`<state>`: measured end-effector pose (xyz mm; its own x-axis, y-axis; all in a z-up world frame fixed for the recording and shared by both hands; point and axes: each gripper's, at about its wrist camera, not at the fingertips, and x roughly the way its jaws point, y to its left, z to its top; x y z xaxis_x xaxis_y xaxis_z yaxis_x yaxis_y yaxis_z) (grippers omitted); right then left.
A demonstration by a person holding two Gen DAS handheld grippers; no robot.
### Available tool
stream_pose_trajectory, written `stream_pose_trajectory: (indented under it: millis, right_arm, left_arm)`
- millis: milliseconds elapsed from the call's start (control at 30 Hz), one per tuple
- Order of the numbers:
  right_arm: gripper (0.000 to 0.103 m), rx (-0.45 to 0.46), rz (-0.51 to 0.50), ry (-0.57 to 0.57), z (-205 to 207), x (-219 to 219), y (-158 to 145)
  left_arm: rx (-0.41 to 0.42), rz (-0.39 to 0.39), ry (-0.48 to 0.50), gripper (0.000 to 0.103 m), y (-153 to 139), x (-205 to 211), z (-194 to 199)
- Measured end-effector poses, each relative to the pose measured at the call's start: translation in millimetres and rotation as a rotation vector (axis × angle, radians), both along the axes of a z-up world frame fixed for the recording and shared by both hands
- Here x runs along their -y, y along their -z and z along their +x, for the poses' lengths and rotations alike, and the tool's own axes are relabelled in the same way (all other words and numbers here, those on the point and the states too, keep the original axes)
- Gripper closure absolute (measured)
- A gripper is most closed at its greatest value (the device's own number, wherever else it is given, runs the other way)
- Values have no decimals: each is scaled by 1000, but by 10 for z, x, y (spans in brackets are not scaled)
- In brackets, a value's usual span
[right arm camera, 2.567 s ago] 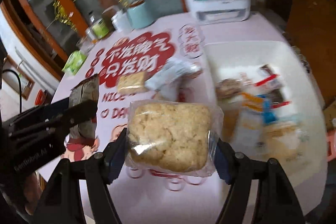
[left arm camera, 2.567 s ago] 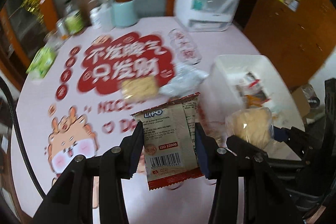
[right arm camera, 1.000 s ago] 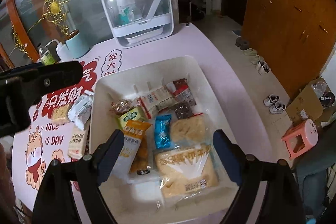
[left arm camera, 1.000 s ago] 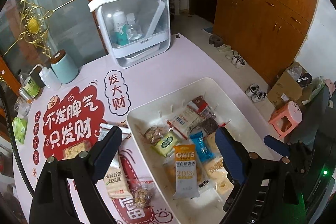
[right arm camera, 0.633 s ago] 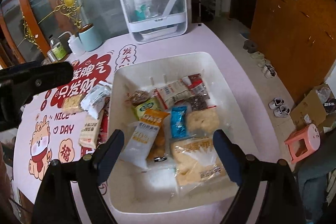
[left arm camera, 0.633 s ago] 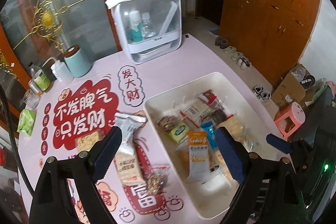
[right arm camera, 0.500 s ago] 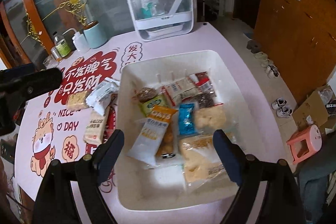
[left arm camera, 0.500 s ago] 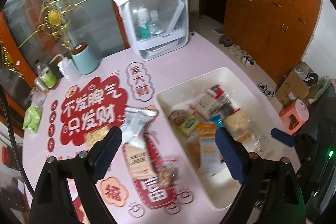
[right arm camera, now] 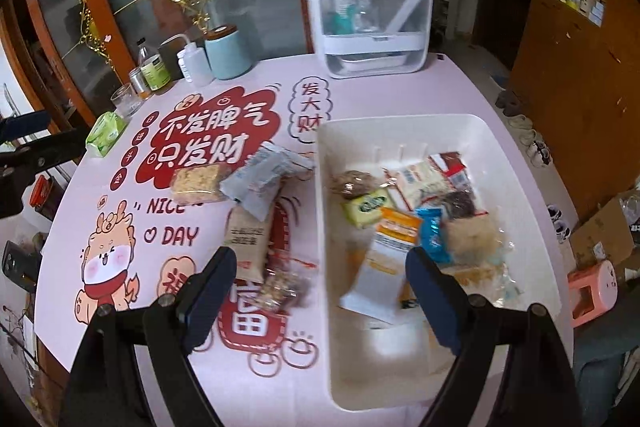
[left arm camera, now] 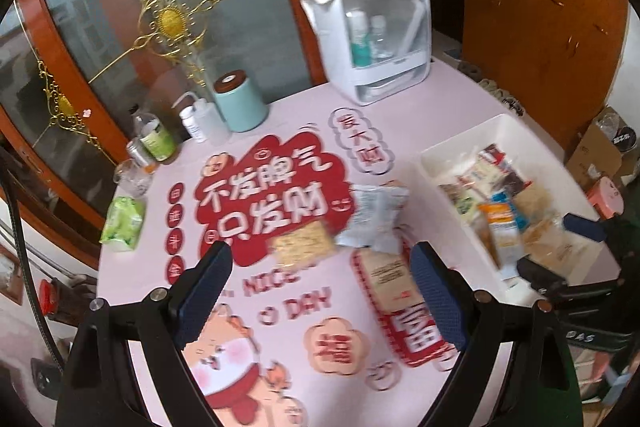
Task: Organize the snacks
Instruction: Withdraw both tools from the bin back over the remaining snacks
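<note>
A white bin [right arm camera: 516,163] on the right of the pink table holds several snack packets, among them an orange oats packet [right arm camera: 394,231] and a blue packet [right arm camera: 432,233]. The bin also shows in the left wrist view [left arm camera: 460,143]. On the mat left of it lie a rice cracker [right arm camera: 198,181], a silver packet [right arm camera: 260,181], a beige biscuit packet [right arm camera: 248,241] and a nut packet [right arm camera: 282,287]. My left gripper [left arm camera: 318,295] is open and empty above the mat. My right gripper [right arm camera: 320,301] is open and empty above the bin's left wall.
A white storage box [right arm camera: 372,11] stands at the table's back. A teal canister [right arm camera: 228,53], a squeeze bottle [right arm camera: 192,65], jars, a glass and a green tissue pack [right arm camera: 105,133] line the back left edge. A pink stool [right arm camera: 592,287] stands on the floor at right.
Both grippers released their packets into the bin and opened. Since then both views have swung left, from over the bin towards the loose snacks on the mat.
</note>
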<state>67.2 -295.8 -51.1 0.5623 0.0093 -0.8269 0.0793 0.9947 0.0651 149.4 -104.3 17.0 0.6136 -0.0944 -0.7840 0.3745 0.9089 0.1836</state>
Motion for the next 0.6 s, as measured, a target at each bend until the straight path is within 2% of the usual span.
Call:
stream_pose_trajectory:
  millis: [167,300,433,600]
  right_arm:
    - [16,-30,9,-3,227,-314,99]
    - [16,-93,38,17,468,-554,388]
    - [16,-160,74,45,673,-701,718]
    - [16,-241,55,67,878,-858,1123]
  left_arm:
    - [11,47,38,13,36,-327,294]
    - [-19,96,124,13,232,-482,624]
    - [-102,138,294,13,616,-502,941]
    - [-208,164,457,13,1180,-371,1207]
